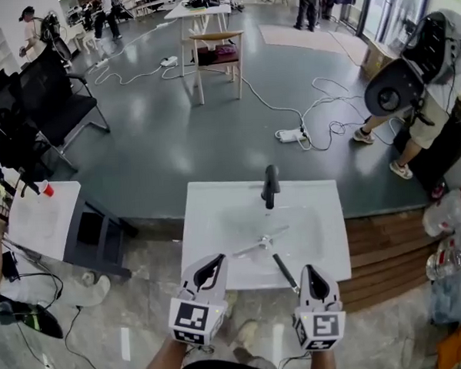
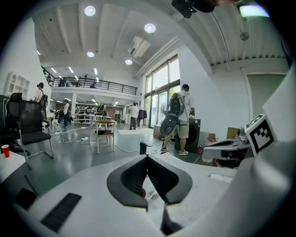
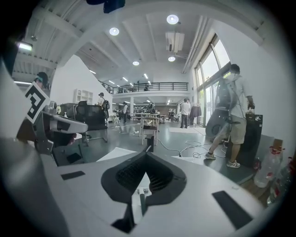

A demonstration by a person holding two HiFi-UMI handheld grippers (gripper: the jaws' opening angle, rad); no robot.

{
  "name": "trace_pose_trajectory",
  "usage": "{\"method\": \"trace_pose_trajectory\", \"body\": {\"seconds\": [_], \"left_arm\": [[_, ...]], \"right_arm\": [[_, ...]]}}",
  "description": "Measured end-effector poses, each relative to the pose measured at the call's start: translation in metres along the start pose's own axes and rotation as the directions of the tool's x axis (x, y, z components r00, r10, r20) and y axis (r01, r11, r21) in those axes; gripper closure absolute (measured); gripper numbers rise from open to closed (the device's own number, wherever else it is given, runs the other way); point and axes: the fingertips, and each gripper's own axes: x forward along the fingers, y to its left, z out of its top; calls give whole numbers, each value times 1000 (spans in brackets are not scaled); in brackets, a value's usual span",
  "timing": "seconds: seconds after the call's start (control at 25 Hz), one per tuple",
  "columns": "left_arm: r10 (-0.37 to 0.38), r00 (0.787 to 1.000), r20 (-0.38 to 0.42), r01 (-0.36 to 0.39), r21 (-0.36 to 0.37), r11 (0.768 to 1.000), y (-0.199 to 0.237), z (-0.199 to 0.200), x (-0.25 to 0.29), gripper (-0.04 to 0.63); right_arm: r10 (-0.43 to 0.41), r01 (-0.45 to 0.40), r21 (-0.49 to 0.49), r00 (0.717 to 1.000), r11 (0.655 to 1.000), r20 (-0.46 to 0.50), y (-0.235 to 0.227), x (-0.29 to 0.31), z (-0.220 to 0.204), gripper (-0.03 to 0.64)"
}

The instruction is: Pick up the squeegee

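The squeegee [image 1: 283,268] lies in the white sink [image 1: 325,229], its dark handle toward the near edge and its silver blade [image 1: 260,244] across the basin's middle. A black faucet [image 1: 270,187] stands at the far rim. My left gripper [image 1: 218,261] hovers over the sink's near left edge, jaws shut and holding nothing. My right gripper [image 1: 307,271] is just right of the handle's near end, shut and empty too. In the right gripper view, a slim piece of the handle [image 3: 142,203] shows below the closed jaws [image 3: 146,155]. The left gripper view shows its tips [image 2: 147,157] meeting.
A low white table [image 1: 40,221] with a red cup [image 1: 47,189] stands at the left, black office chairs [image 1: 52,93] behind it. A wooden chair [image 1: 217,55] and cables with a power strip [image 1: 292,135] lie beyond the sink. A person [image 1: 423,108] and water bottles [image 1: 448,215] are at the right.
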Motion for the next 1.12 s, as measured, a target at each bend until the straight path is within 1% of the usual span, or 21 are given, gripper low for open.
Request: {"method": "trace_pose_trajectory", "body": {"seconds": [0.2, 0.48, 0.64, 0.76, 0.84, 0.96, 1.0, 1.12], "left_arm": [[-8, 998, -62, 6, -33, 999, 22, -31, 28, 597], [-25, 993, -112, 18, -62, 998, 51, -65, 60, 597], [-40, 987, -154, 29, -70, 997, 60, -88, 73, 597], [-51, 981, -186, 35, -89, 995, 63, -103, 82, 597], [-57, 978, -201, 38, -97, 995, 65, -112, 87, 597], [-76, 970, -231, 51, -110, 993, 62, -122, 93, 597], [-82, 968, -237, 55, -115, 992, 61, -124, 94, 597], [-83, 974, -209, 65, -91, 994, 62, -124, 100, 597]], "right_arm": [[12, -12, 4, 998, 1000, -58, 7, 39, -21, 620], [15, -12, 28, 990, 1000, -140, 9, 84, -54, 619], [15, -10, 28, 983, 1000, -181, 11, 104, -71, 619], [20, -16, 20, 976, 1000, -215, 13, 118, -83, 618], [28, -26, 13, 967, 1000, -252, 14, 125, -93, 618], [57, -66, -14, 943, 998, -327, 17, 133, -117, 604], [68, -82, -24, 934, 996, -352, 19, 136, -123, 590], [105, -129, -31, 903, 991, -417, 24, 145, -139, 534]]}}
